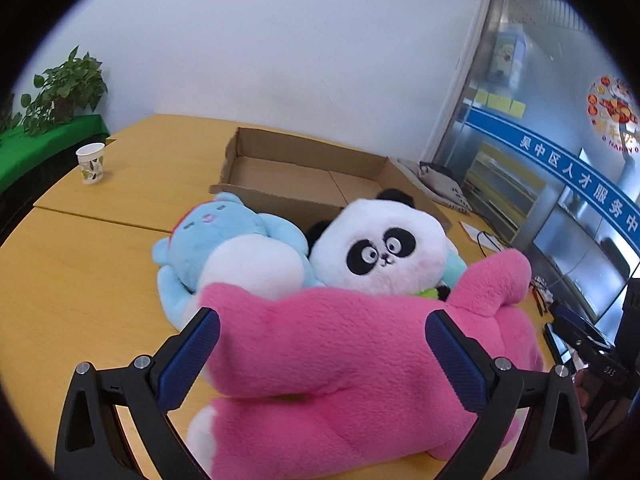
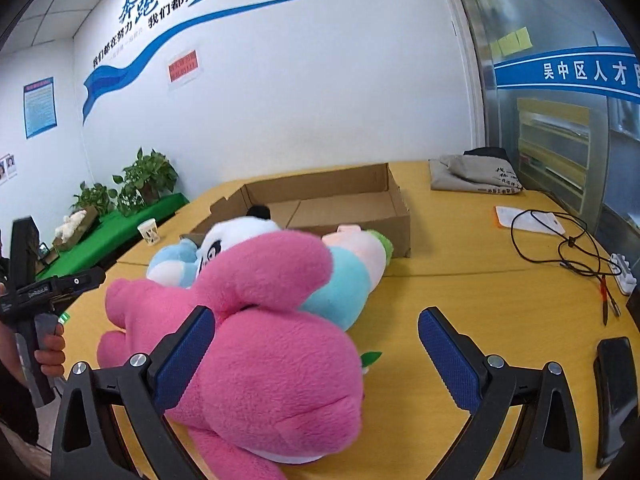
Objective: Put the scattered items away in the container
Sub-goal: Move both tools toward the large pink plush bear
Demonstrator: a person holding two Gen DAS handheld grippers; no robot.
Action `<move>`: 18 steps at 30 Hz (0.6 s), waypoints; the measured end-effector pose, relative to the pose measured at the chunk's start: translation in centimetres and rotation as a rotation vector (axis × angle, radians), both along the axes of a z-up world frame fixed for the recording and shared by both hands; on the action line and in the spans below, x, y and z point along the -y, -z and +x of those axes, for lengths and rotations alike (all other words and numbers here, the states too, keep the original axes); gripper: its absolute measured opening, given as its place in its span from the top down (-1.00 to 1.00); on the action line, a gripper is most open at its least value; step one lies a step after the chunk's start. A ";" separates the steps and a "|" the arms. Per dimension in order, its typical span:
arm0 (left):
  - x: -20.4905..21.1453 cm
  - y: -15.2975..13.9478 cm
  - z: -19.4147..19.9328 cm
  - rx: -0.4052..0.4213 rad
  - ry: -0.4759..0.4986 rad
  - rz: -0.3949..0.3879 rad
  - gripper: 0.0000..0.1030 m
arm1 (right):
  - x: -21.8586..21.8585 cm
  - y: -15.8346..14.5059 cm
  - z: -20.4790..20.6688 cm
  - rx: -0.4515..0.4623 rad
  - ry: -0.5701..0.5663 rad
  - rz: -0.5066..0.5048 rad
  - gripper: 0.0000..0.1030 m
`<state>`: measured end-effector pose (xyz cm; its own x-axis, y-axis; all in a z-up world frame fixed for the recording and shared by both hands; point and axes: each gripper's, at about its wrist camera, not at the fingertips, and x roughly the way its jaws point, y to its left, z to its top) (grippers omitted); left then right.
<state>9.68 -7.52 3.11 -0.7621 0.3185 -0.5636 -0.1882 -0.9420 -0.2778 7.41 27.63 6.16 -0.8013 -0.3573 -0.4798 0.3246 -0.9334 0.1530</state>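
The left gripper [image 1: 322,340] is standing wide open with the pink plush [image 1: 360,360] lying between its blue pads; the toy's fur is filling the gap, though whether both pads are pressing it cannot be told. The right gripper [image 2: 316,340] is also spread wide: its left pad is sitting against the pink plush [image 2: 260,360], while its right pad is hanging over bare counter [image 2: 460,280].

Just behind the pink toy, the panda plush [image 1: 380,248] and the blue plush [image 1: 232,248] are lying side by side, touching each other and resting against the near wall of the cardboard box [image 1: 304,176], which is sitting open with nothing visible inside.

Only the right wrist view is showing a pastel plush [image 2: 352,272] tucked behind the pink one, plus a black cable [image 2: 560,240] and a phone [image 2: 616,392] off to the right. A paper cup [image 1: 91,163] is standing well apart on the left; a folded grey bag [image 2: 476,176] is lying beyond the box.
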 end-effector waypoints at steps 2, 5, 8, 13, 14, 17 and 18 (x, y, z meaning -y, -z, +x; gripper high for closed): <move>-1.0 0.4 0.1 0.009 0.027 -0.013 -0.99 | 0.9 0.9 -0.6 0.029 0.016 0.020 -1.00; -2.4 0.9 0.6 0.011 0.056 -0.035 -0.99 | 1.6 1.7 -0.5 0.031 0.045 0.058 -1.00; -3.4 1.3 0.9 0.018 0.097 -0.045 -0.99 | 2.3 1.9 -0.4 0.026 0.088 0.099 -1.00; -4.6 1.7 1.2 0.029 0.103 -0.086 -0.99 | 2.4 2.4 -0.4 0.059 0.120 0.124 -1.00; -4.7 1.8 1.2 0.033 0.098 -0.089 -0.99 | 2.4 2.5 -0.4 0.067 0.128 0.128 -1.00; -4.8 1.9 1.5 0.034 0.089 -0.100 -0.99 | 2.4 2.7 -0.1 0.065 0.134 0.135 -1.00; -4.8 2.0 1.6 0.037 0.085 -0.102 -0.99 | 2.4 2.7 0.1 0.063 0.133 0.137 -1.00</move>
<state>11.24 -2.70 1.12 -0.7132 0.3206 -0.6233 -0.2599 -0.9468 -0.1896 7.47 25.28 3.45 -0.8042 -0.1781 -0.5671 0.1906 -0.9809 0.0378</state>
